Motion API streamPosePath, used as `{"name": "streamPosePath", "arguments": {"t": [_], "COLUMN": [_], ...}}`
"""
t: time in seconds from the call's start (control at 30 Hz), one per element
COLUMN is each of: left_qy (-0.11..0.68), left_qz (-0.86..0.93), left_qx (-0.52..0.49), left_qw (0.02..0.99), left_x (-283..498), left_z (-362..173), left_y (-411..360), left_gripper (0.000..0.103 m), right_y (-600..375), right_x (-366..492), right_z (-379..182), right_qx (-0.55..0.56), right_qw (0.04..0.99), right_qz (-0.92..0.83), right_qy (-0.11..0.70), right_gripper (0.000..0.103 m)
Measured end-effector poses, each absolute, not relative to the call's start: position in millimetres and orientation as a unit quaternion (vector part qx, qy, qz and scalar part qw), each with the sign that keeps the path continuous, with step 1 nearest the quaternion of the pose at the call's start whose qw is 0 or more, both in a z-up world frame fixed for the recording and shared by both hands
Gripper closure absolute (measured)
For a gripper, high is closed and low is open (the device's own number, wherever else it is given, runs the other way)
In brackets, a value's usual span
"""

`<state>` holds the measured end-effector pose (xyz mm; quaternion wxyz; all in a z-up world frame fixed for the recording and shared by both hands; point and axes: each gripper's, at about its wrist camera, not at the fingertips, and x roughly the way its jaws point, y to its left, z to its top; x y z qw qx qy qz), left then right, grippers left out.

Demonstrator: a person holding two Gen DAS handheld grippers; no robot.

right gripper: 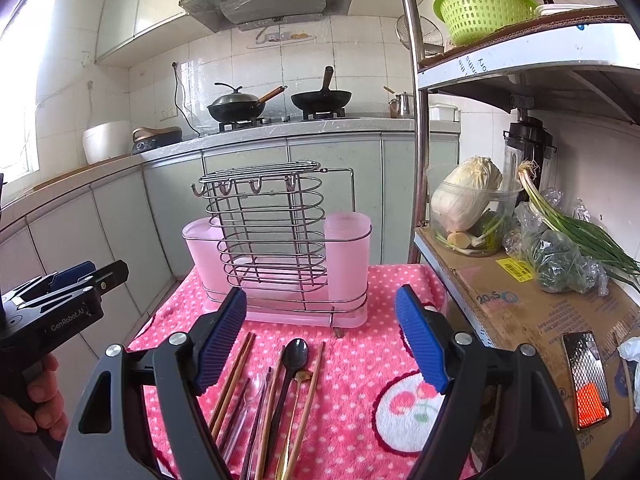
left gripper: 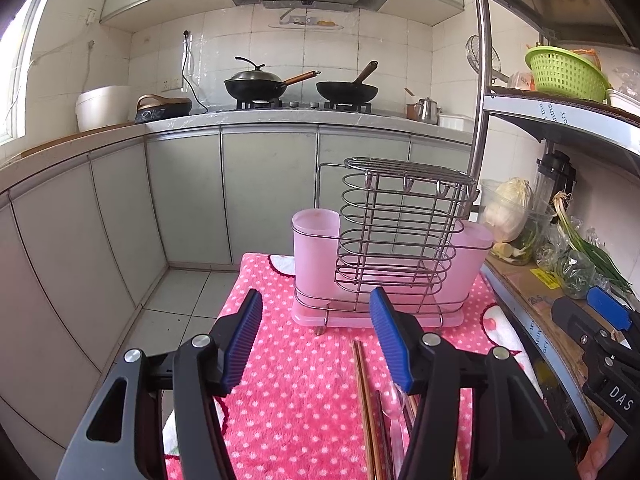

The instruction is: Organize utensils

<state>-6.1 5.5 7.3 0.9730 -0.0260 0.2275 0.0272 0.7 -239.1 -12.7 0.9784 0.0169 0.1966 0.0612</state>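
Observation:
A wire utensil rack with a pink cup at each end stands on a pink tray at the far side of the pink dotted cloth. Wooden chopsticks, a black spoon, a clear spoon and other slim utensils lie side by side on the cloth in front of it. My left gripper hovers open above the cloth, left of the utensils. My right gripper hangs open over the utensils, nothing between its fingers.
A metal shelf stands right of the cloth, holding a cabbage in a clear tub, green onions, cardboard and a green basket. Behind are grey cabinets, a counter and a stove with two woks. Tiled floor lies left.

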Motion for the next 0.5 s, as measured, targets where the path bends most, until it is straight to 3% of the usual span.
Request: {"name": "streamPosePath", "arguments": {"t": [0.5], "left_qy": [0.225], "left_qz": [0.027], "left_qx": [-0.029], "left_qw": [0.974], "left_x": [-8.3], "left_z": [8.9], "left_y": [6.9], "left_gripper": [0.048], "right_y": [-236.8], "right_x": [-6.4], "right_z": [1.0], "right_qx": [0.013], "right_qw": [0.984], "right_qz": [0.062], "right_qy": [0.166], "right_gripper": [0.026]}}
